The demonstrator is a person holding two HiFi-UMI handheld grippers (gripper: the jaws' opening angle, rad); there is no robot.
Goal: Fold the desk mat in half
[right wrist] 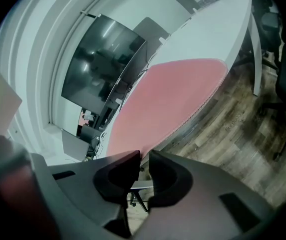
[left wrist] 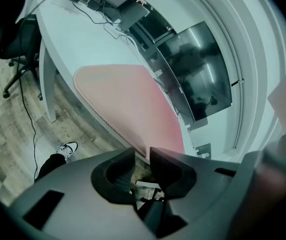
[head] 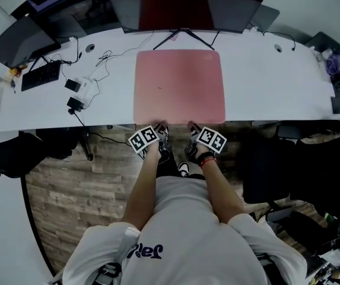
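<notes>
A pink desk mat (head: 179, 86) lies flat on the white desk (head: 264, 76), its near edge along the desk's front edge. My left gripper (head: 162, 129) sits at the mat's near left corner and my right gripper (head: 192, 128) at the near edge just right of it. In the left gripper view the mat (left wrist: 128, 99) runs into the narrow gap of the left gripper (left wrist: 142, 154); the jaws stand a little apart around its edge. The right gripper view shows the same: the mat (right wrist: 167, 94) enters the small gap of the right gripper (right wrist: 145, 155).
A monitor (head: 184, 5) on a stand is behind the mat. A keyboard (head: 40, 76), adapters (head: 78, 85) and cables lie at the desk's left. A dark chair (head: 15, 153) stands left of me, another (head: 276, 165) at my right.
</notes>
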